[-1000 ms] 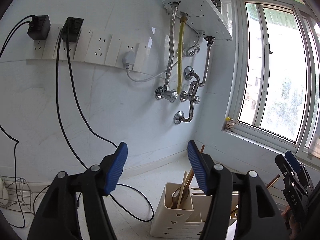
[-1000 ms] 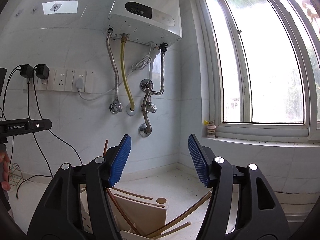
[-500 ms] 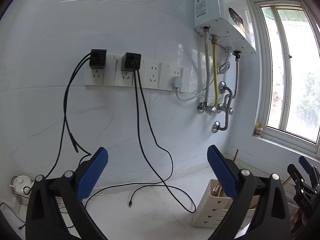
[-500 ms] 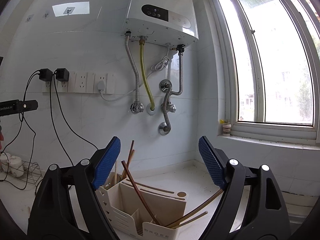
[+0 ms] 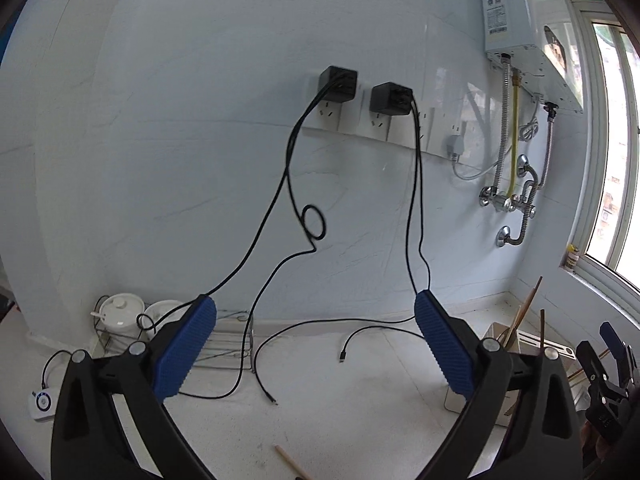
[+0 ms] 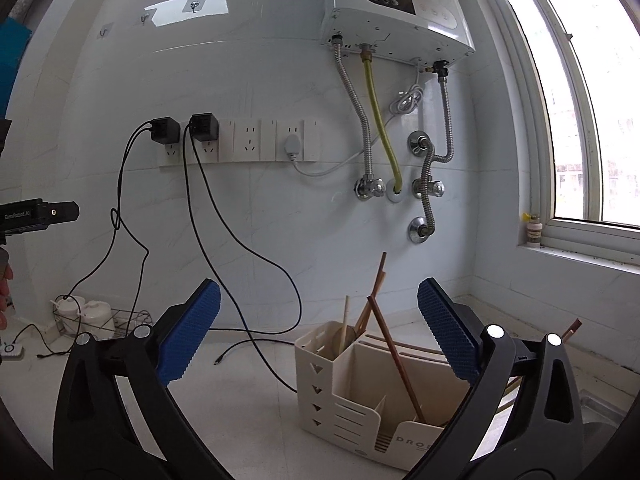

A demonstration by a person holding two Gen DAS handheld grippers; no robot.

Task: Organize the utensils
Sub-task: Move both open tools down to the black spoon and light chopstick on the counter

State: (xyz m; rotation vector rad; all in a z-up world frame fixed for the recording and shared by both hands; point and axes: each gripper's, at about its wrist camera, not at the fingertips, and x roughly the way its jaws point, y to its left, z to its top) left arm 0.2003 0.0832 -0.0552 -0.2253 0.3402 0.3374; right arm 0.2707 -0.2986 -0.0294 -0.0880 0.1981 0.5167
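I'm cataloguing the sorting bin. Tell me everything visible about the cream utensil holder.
The utensil holder is a cream, plastic-looking box standing upright on the white counter. It has divided compartments, triangular side cutouts and partly hidden "DRO" lettering in front. Wooden chopsticks and a pale spoon lean inside. Neither gripper touches it.

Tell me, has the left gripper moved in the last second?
Yes. The left gripper has swung left and opened wider: the water heater slid to its view's right edge, and the utensil holder now sits far right.
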